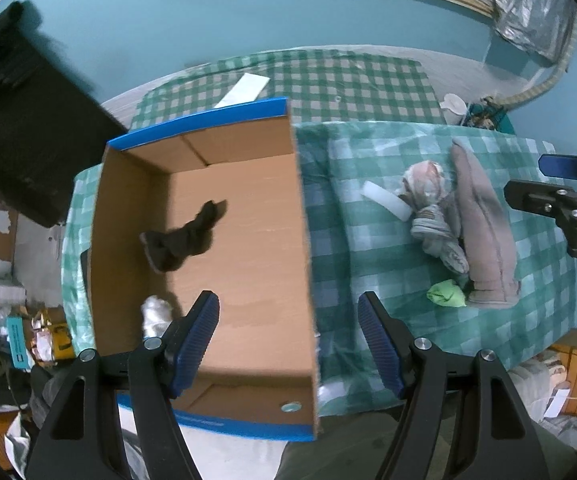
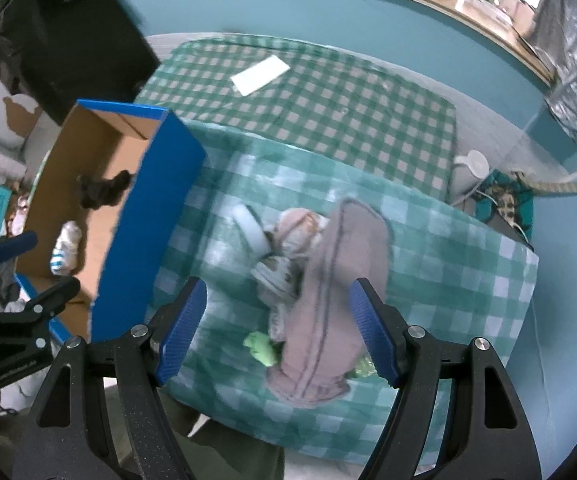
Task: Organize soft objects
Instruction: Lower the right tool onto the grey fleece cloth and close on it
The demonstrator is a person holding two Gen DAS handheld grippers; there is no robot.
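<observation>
Left gripper [image 1: 288, 340] over near right wall of cardboard box [image 1: 148, 176], jaws spread, holding nothing. Inside box: dark sock [image 1: 184, 240] mid-floor, white bundle [image 1: 154, 314] near left corner. Right gripper [image 2: 276, 328] above checked cloth [image 2: 468, 264], jaws spread, empty. Right of box on cloth: mauve sock [image 2: 328, 300] lying over patterned rolled socks [image 2: 288, 248], green scrap [image 2: 262, 346] at near end, pale cylinder [image 2: 252, 230] just left.
</observation>
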